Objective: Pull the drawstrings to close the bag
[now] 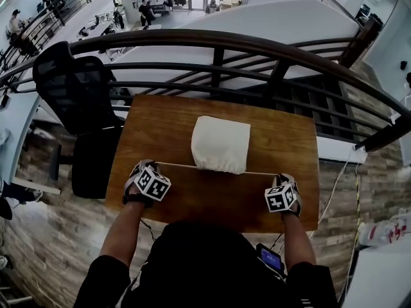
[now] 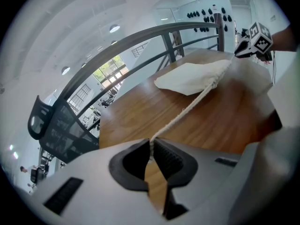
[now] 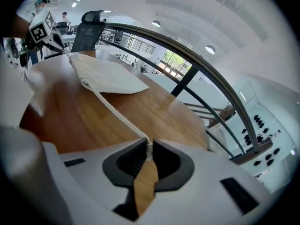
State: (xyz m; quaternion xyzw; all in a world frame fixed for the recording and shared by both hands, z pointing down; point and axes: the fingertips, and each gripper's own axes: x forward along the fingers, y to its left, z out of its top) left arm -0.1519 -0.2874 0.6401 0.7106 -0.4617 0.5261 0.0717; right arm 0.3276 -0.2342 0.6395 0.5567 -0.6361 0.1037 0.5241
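A curved dark metal railing (image 1: 212,40) sweeps past the far side of a brown wooden table (image 1: 160,127), and a black mesh office chair (image 1: 74,88) stands at the table's far-left corner. On the table, about midway between its left and right edges, lies a white cloth drawstring bag (image 1: 221,144). It lies flat, with its gathered mouth turned toward the person. The left gripper (image 2: 151,146) is near the table's front-left edge and the right gripper (image 3: 149,145) near the front-right, well apart, with the bag between them.

A thin white cord drawstring comes out of each side of the bag's mouth – the left drawstring (image 1: 176,166) runs straight to the left gripper, the right drawstring (image 1: 260,173) straight to the right one. Both cords look taut and lie just above the wood. Each gripper's jaws are closed together, pinching the end of its cord between the ribbed black pads (image 2: 169,157).
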